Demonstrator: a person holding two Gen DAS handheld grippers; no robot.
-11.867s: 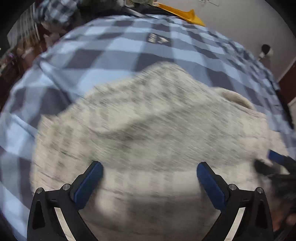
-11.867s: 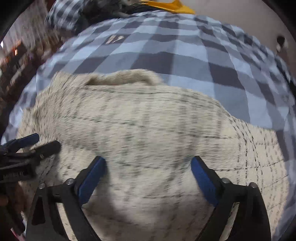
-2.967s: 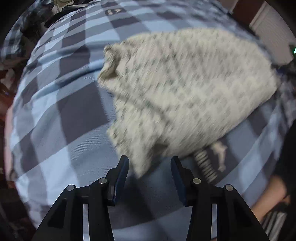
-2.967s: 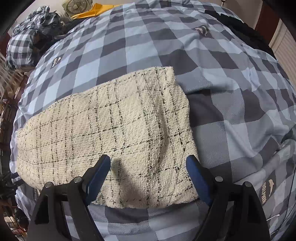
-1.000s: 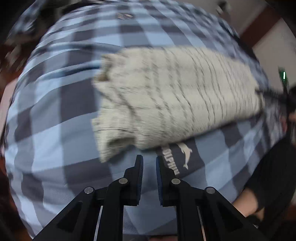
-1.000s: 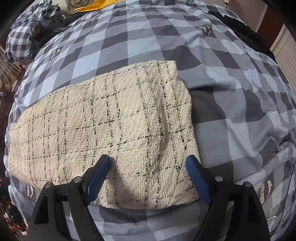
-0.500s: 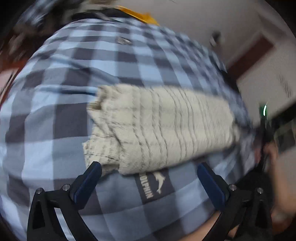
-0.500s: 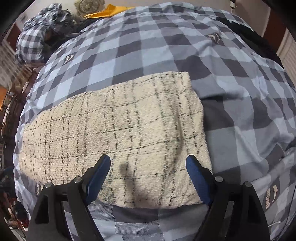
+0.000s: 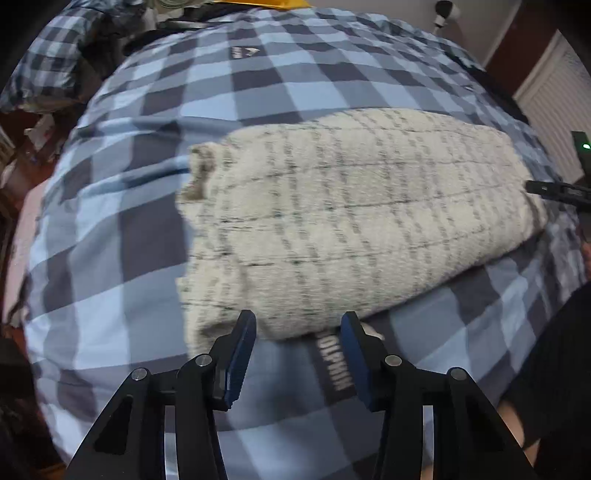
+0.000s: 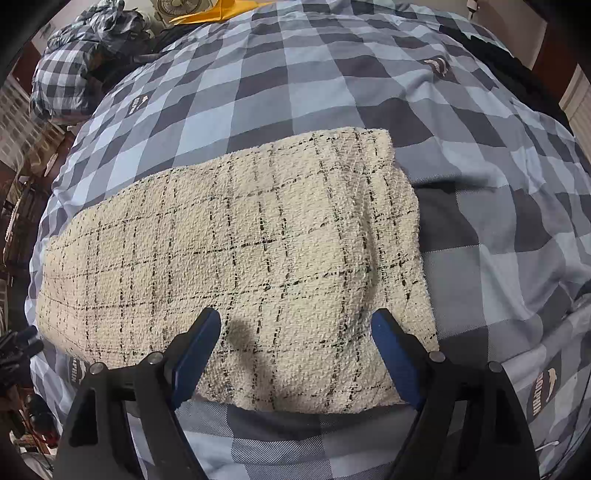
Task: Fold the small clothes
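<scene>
A cream tweed garment with thin black checks (image 10: 236, 258) lies folded into a long flat rectangle on the blue-grey checked bedspread (image 10: 332, 85). In the left wrist view the garment (image 9: 351, 218) runs left to right, with a bunched, layered end at its left. My left gripper (image 9: 298, 325) is partly open and empty, just in front of the garment's near left edge. My right gripper (image 10: 295, 325) is open and empty, with its fingers over the garment's near right part.
A heap of checked clothes (image 10: 77, 62) lies at the bed's far left corner, beside a yellow object (image 10: 218, 11) and a fan. The bedspread's near edge and a person's dark clothing (image 9: 554, 369) are at the right in the left wrist view.
My left gripper opened wide from nearly shut, then narrowed to partly open and came close to the garment's near left edge. My right gripper stayed open over the garment.
</scene>
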